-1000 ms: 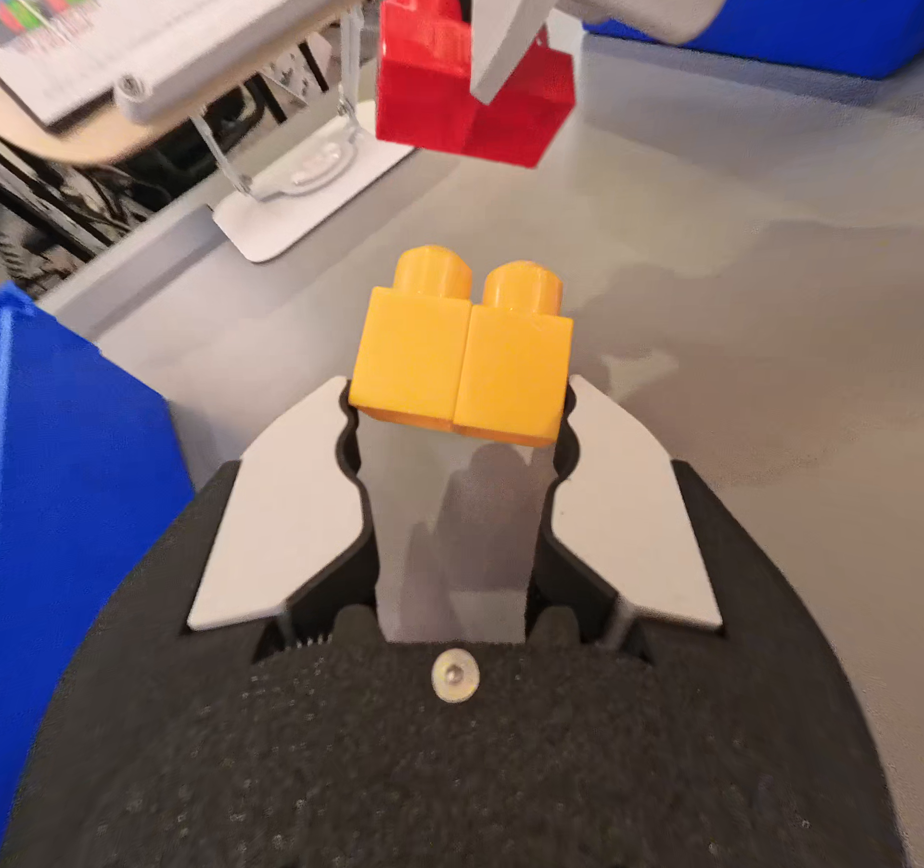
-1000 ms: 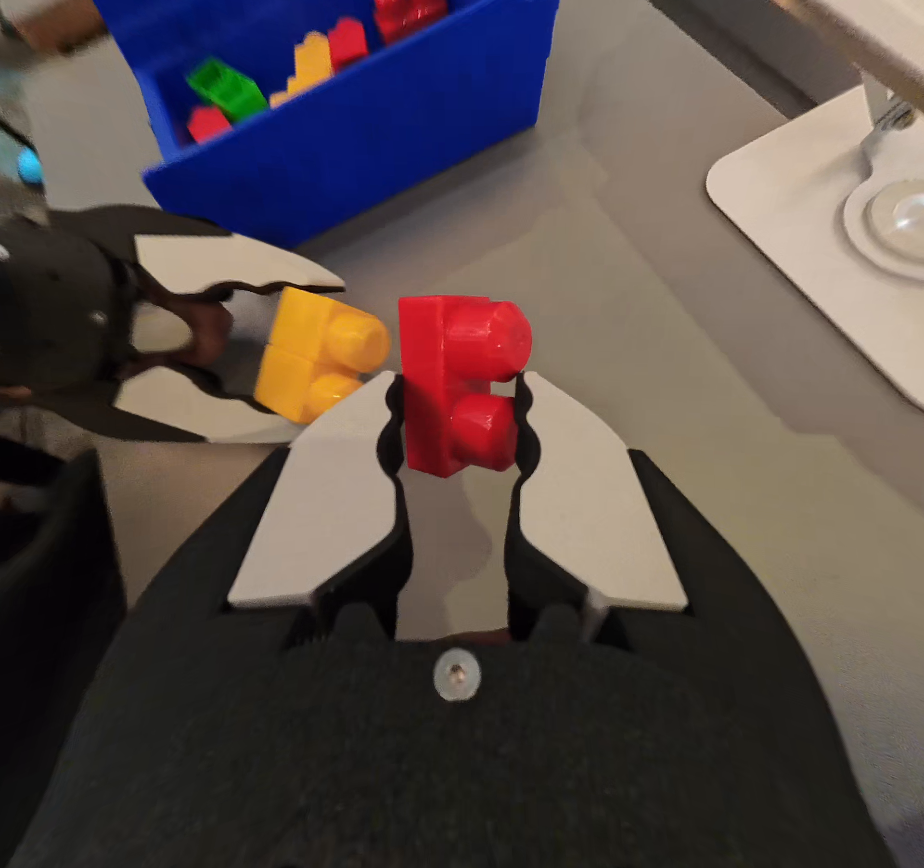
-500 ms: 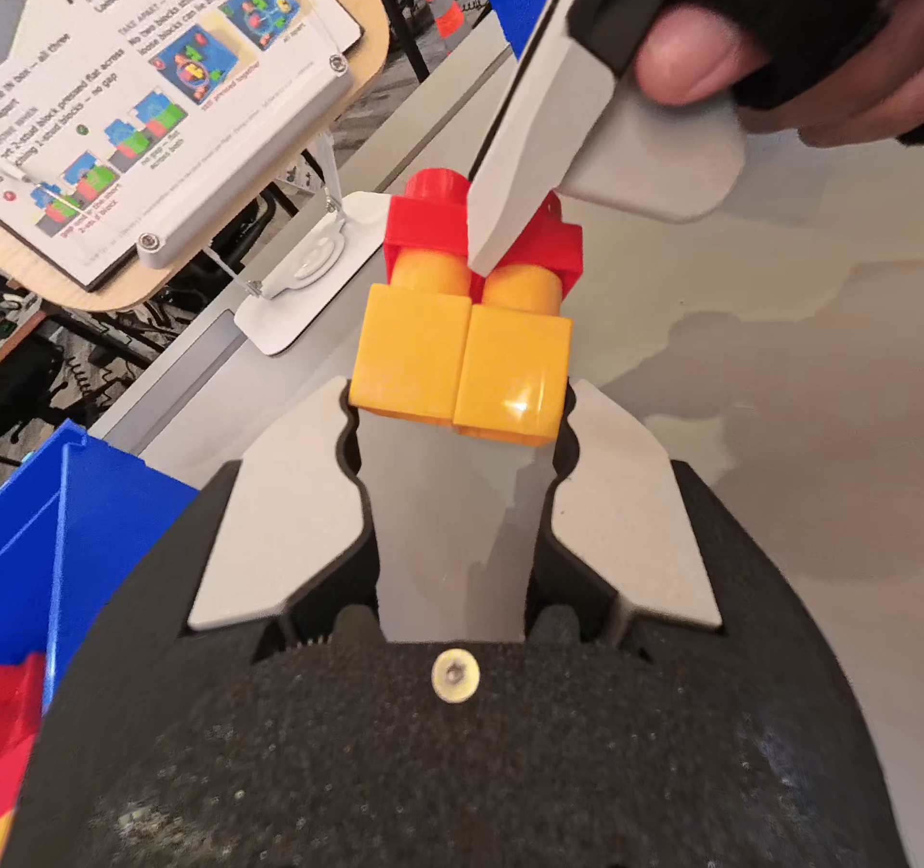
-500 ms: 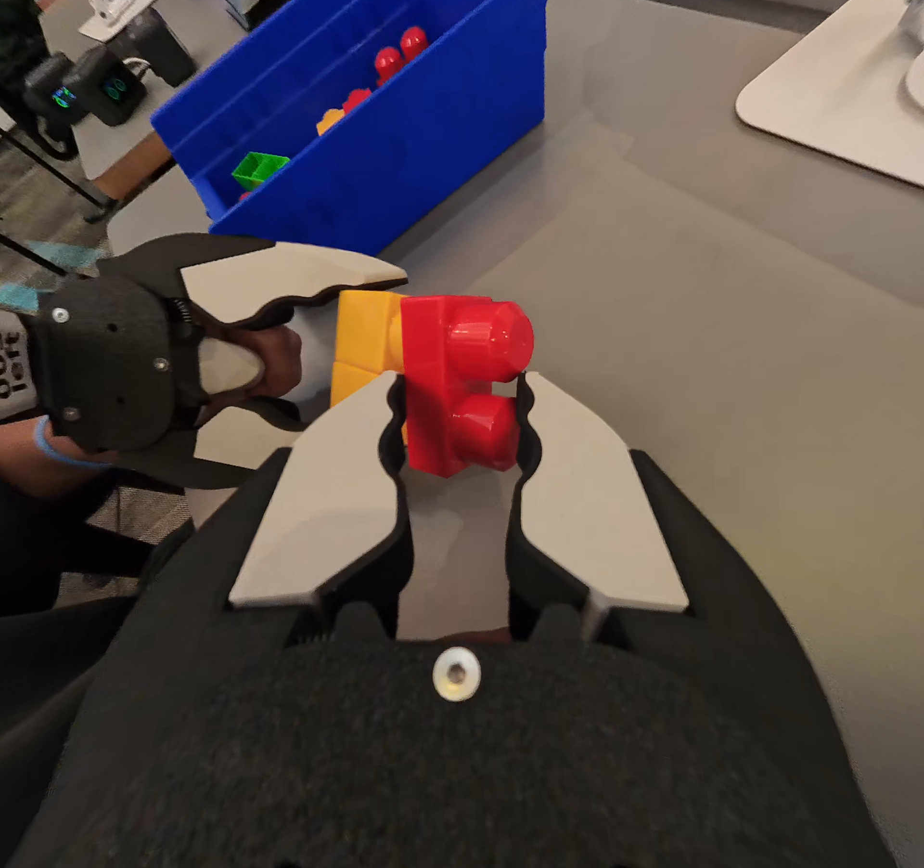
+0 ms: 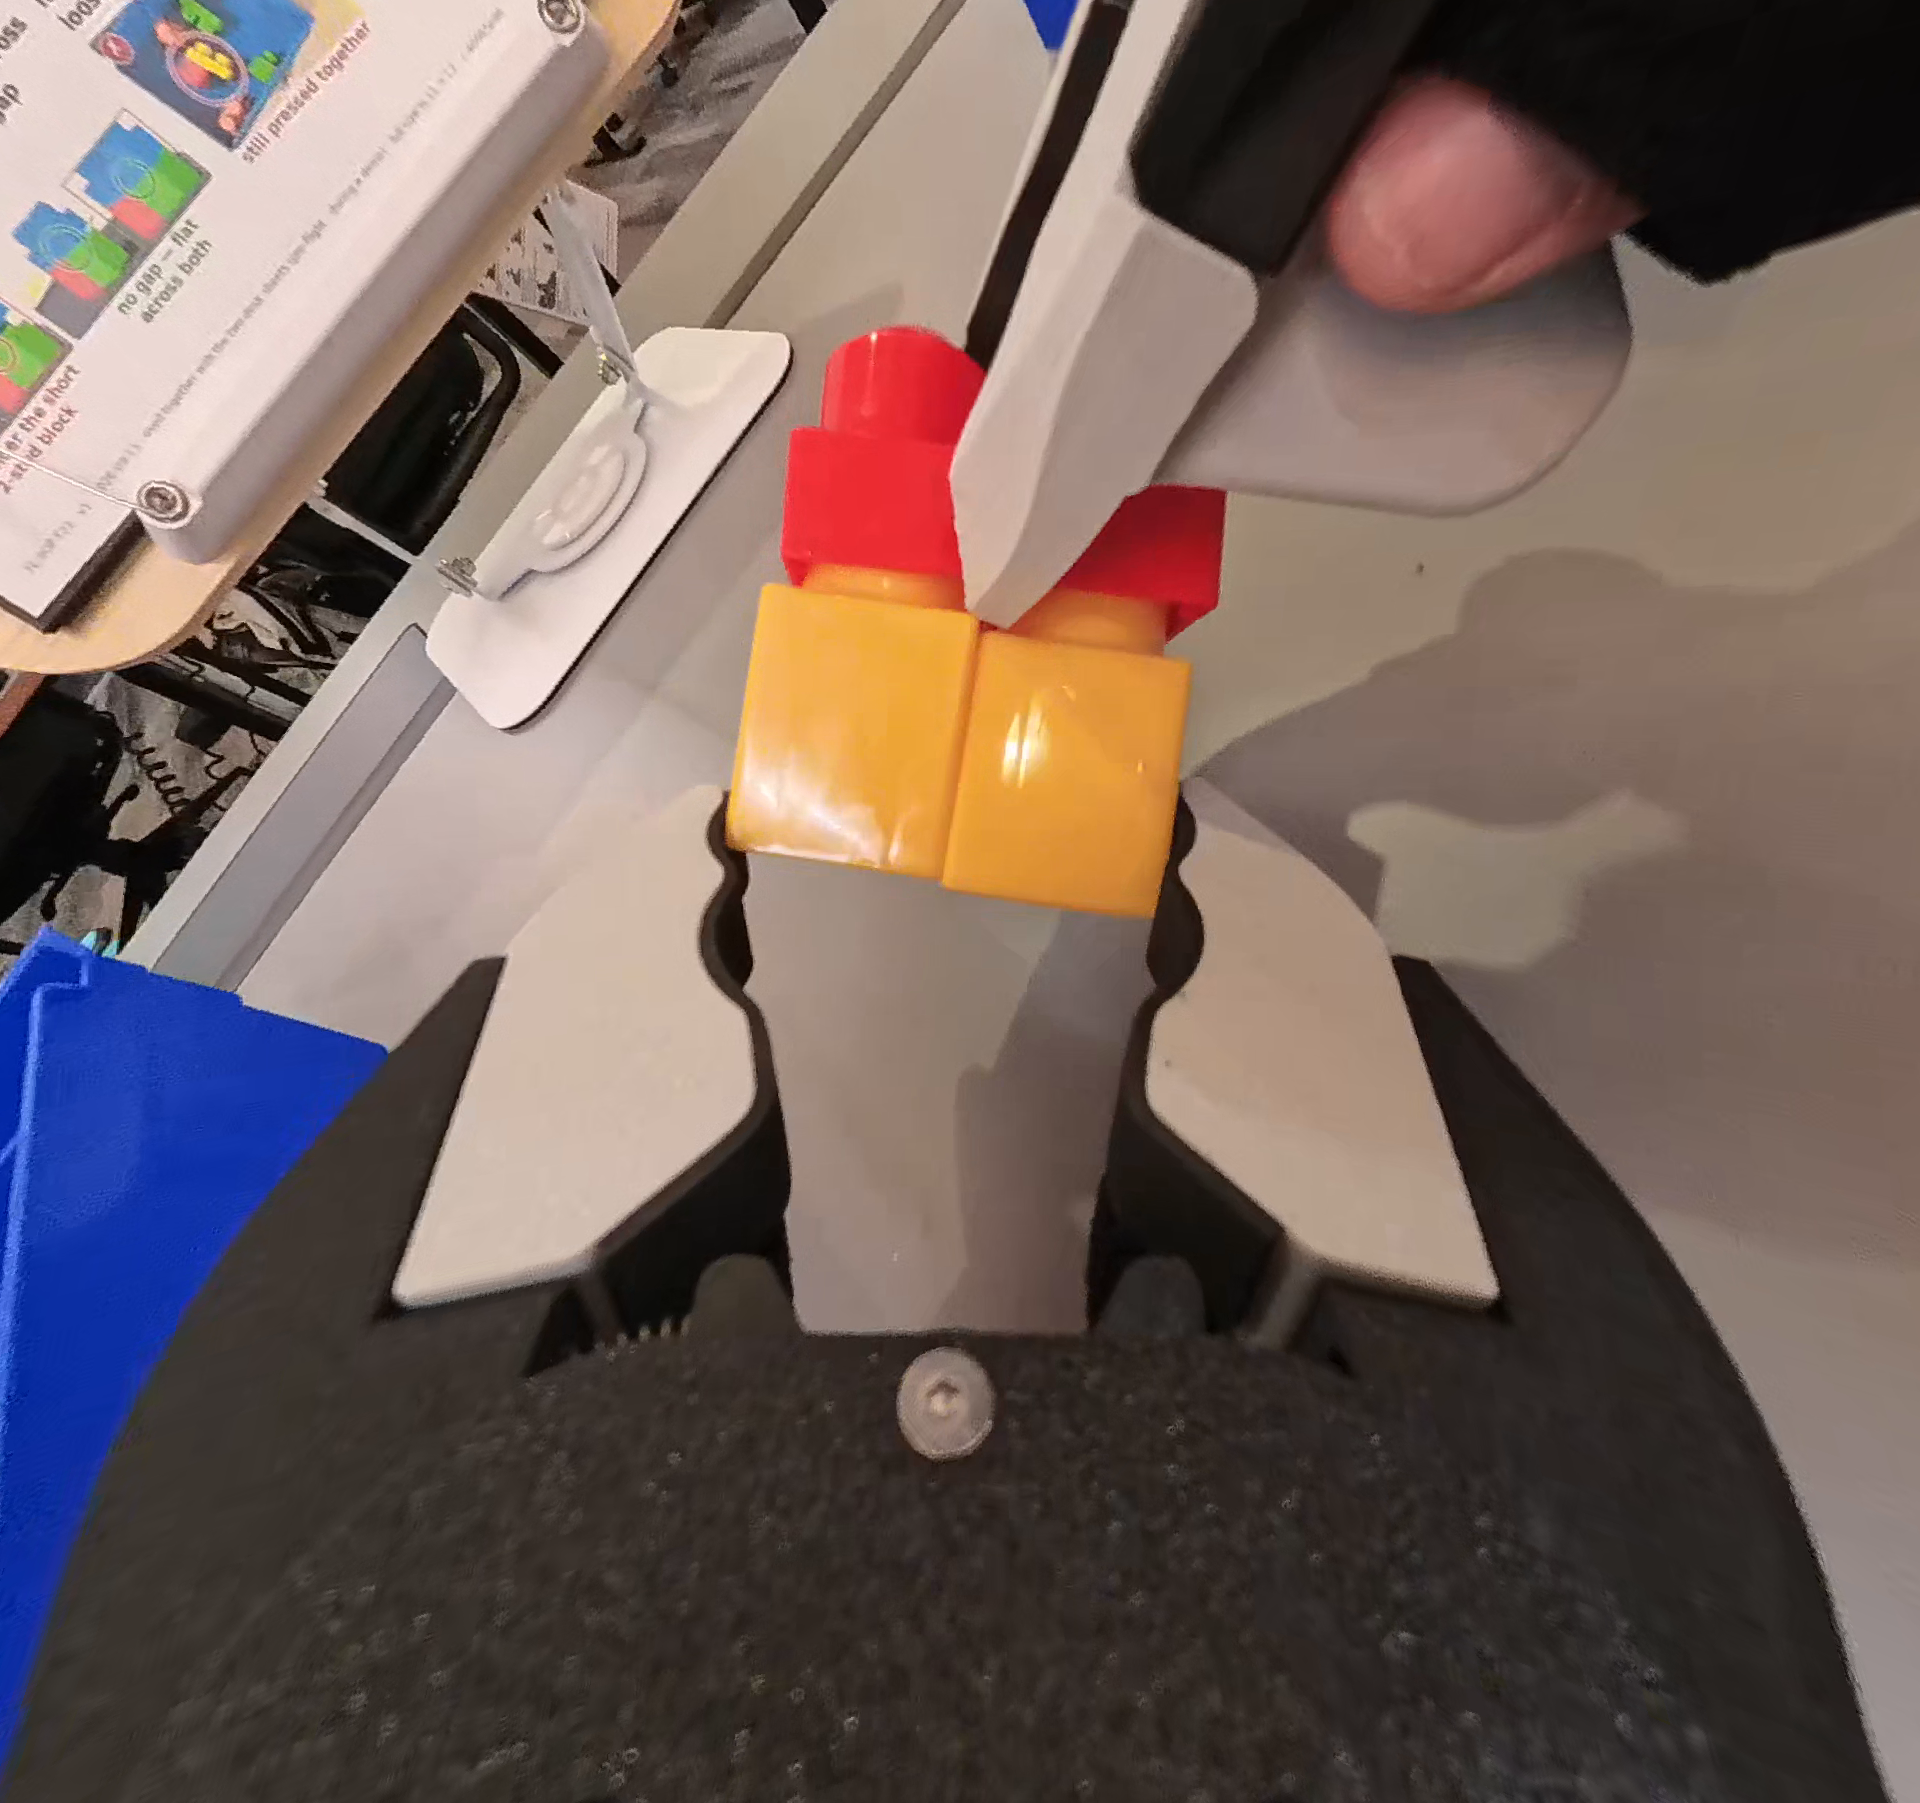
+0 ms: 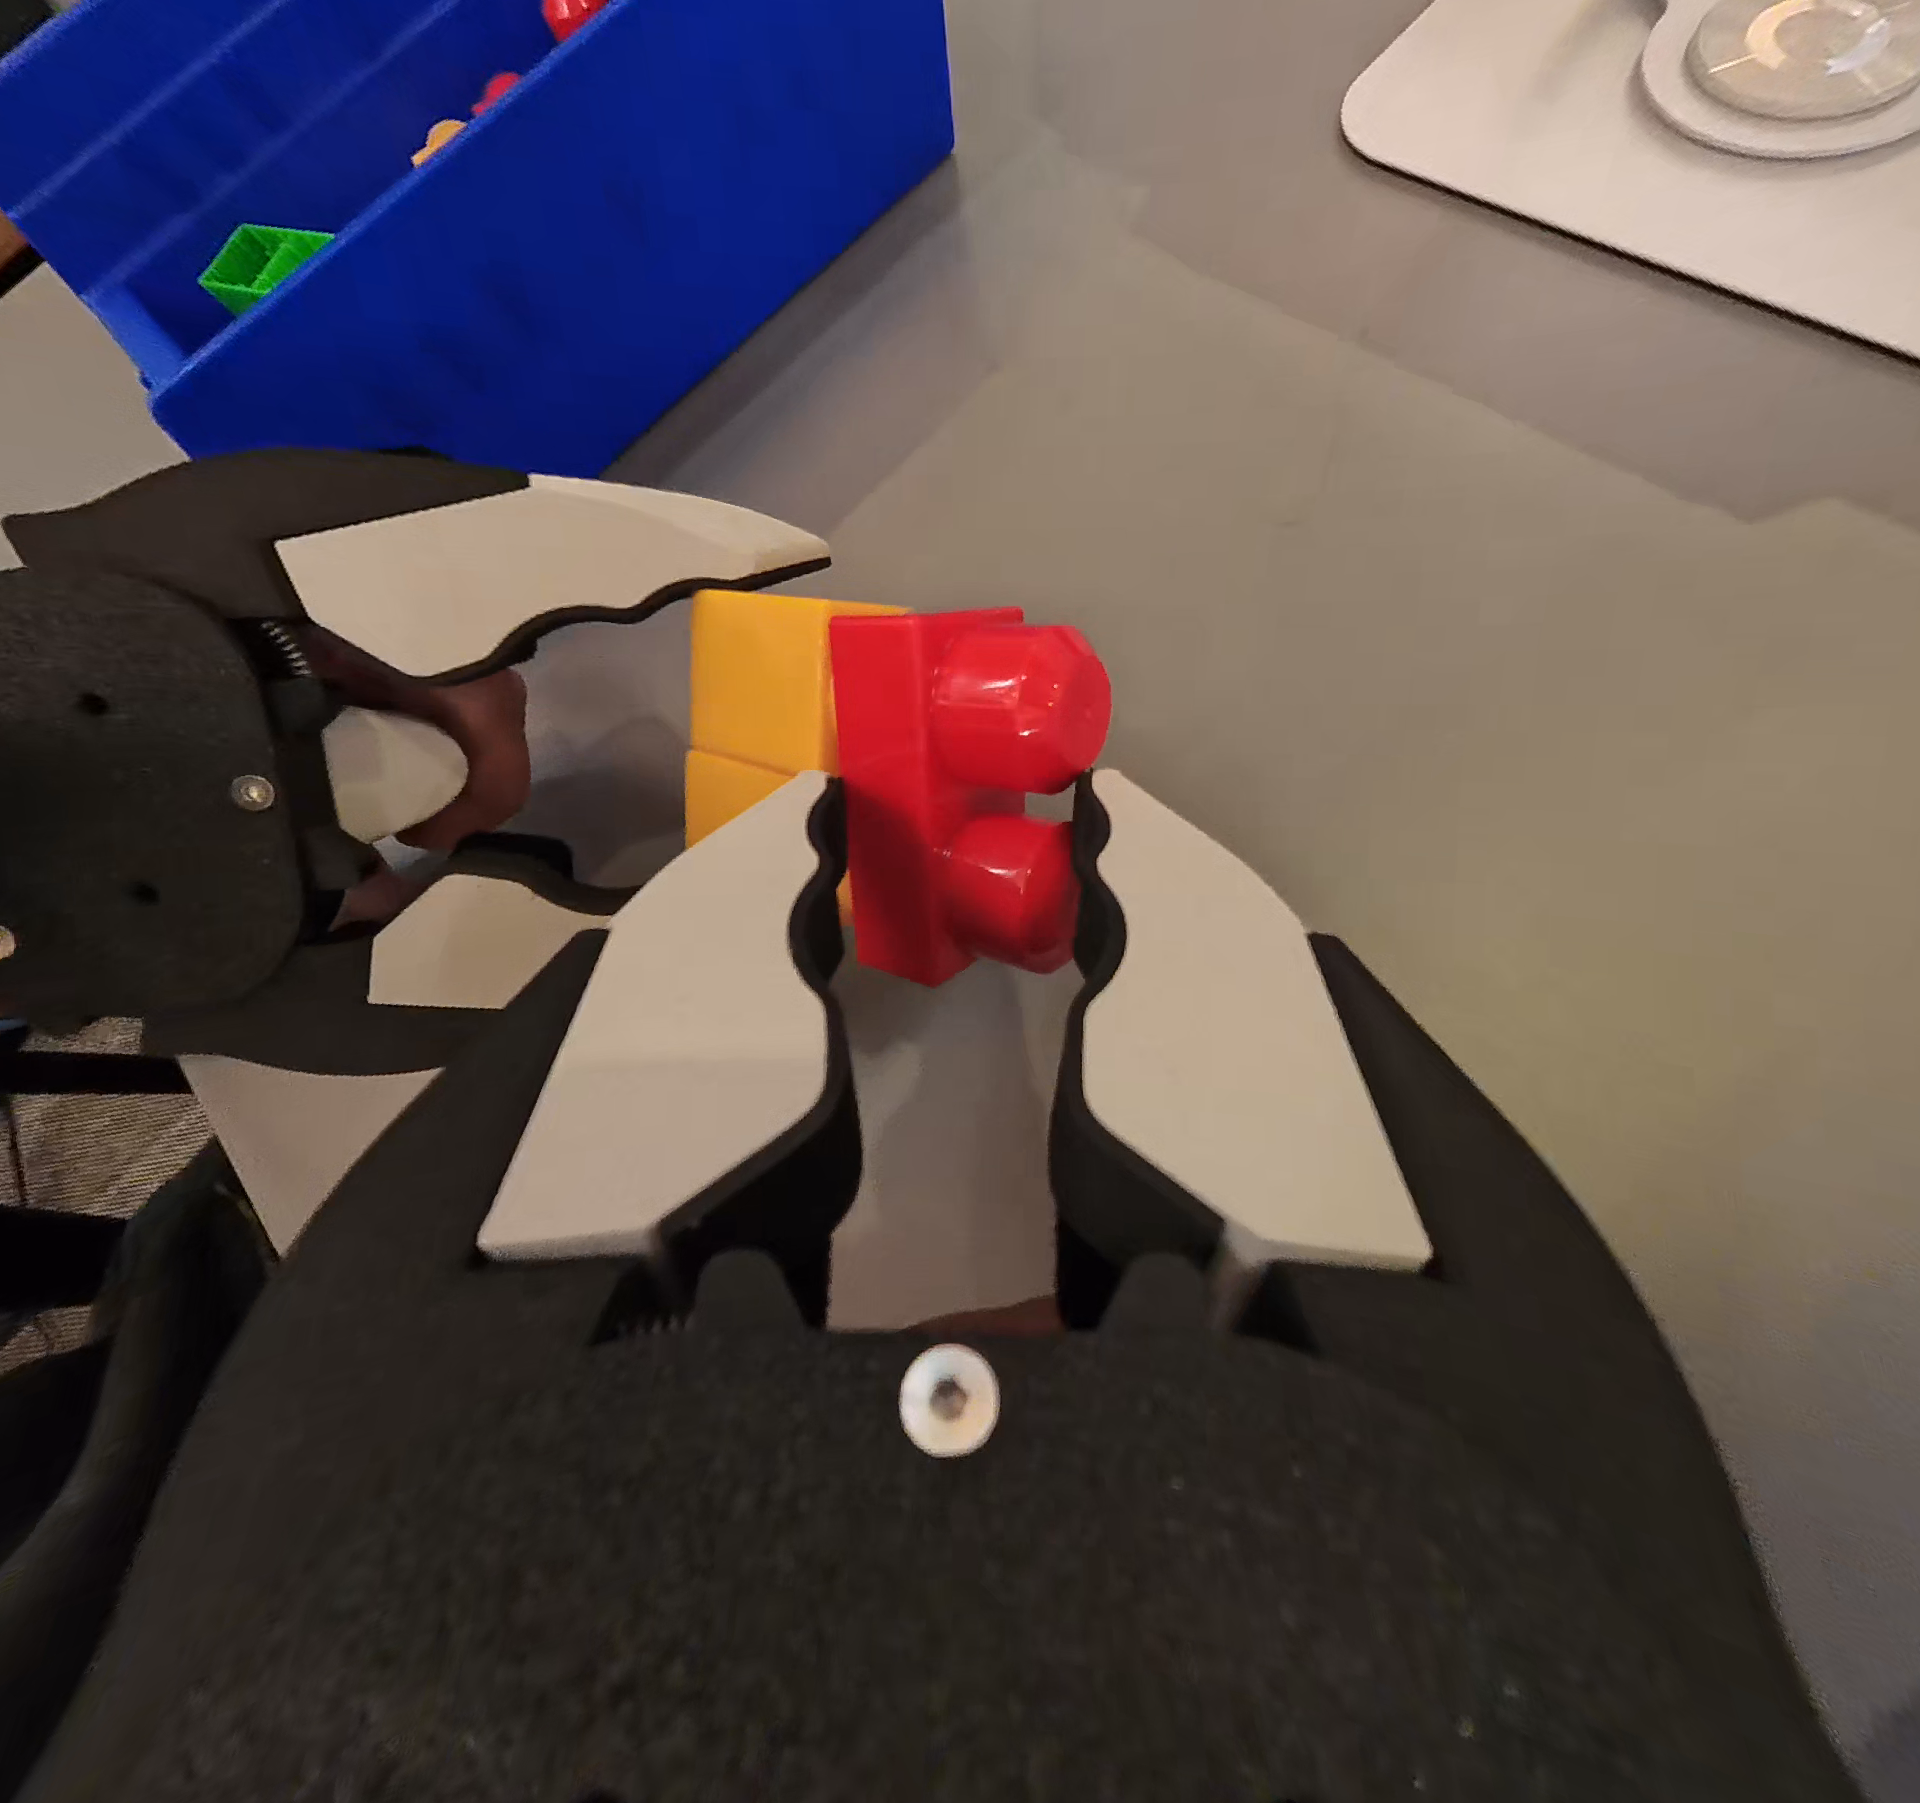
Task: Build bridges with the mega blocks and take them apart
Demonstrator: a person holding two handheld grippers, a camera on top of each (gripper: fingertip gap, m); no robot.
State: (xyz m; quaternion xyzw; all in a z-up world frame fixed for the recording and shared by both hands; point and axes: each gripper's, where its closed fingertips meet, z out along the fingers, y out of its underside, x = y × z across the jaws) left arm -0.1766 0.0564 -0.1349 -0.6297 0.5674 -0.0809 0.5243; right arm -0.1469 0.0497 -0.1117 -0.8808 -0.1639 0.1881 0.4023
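Above the grey table, two blocks meet in mid-air: one yellow block and one red block, each with two studs. The left gripper is clenched on the yellow block, one finger on each side face, with the studs pointing away from its camera. The right gripper is clamped on the red block, one finger against its flat base and the other against a stud. The red block sits over the yellow studs but is not pushed fully home (a strip of yellow stud shows beneath it in the left wrist view).

One blue bin stands on the table beyond the left gripper, holding one green block and a few red and yellow pieces whose number I cannot tell past the wall. Another blue bin shows at the left edge of the left wrist view. One white stand base lies near the table's edge, carrying an instruction card on a tilted board.

Between bin and stand base the table is bare, and the space to the right of the blocks is also open.
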